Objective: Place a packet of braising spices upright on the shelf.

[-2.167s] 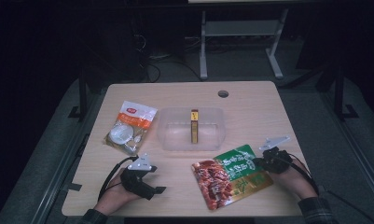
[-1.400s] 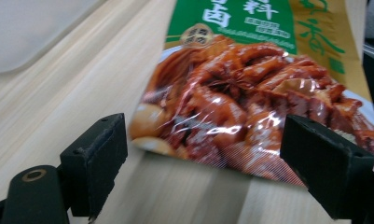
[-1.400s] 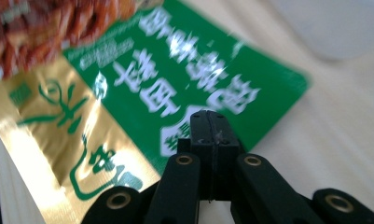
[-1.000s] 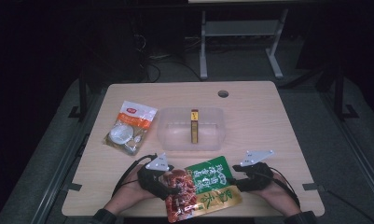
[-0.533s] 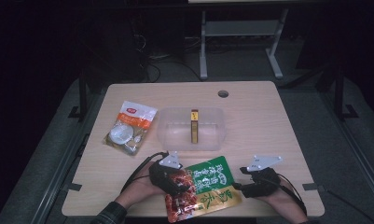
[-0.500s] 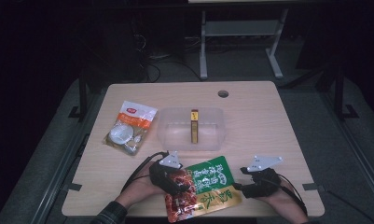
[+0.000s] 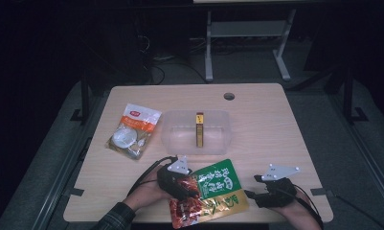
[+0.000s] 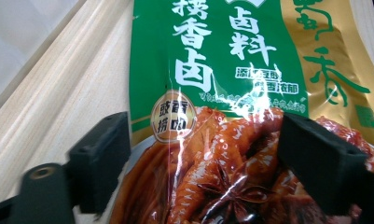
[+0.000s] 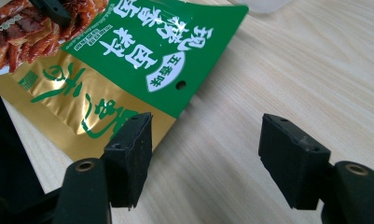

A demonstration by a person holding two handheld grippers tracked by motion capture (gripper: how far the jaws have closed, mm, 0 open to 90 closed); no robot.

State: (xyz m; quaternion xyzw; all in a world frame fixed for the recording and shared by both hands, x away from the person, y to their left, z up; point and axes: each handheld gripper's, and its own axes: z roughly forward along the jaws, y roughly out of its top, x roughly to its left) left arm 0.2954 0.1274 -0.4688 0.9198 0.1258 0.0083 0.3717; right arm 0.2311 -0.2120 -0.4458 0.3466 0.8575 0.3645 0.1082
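A: Snack pouch (image 7: pixel 211 195), green and gold with red printed food, lies flat at the near edge of the counter (image 7: pixel 276 120), just near of the clear tub (image 7: pixel 197 130). Why there?

B: My guess is it sits within easy reach of both hands, ready to be lifted toward the tub.

A: And the left gripper (image 8: pixel 203 154)?

B: Its jaws straddle the red end of the pouch. They have just been closing, with the pouch between them, yet they stand wide and I see no pad pressing the film.

A: The right gripper (image 9: pixel 205 149)?

B: Spread apart over bare wood, just right of the pouch's gold edge, one jaw right beside it. It holds nothing.

A: Anything else?

B: A second packet (image 7: pixel 133 129) lies at the left, well apart.
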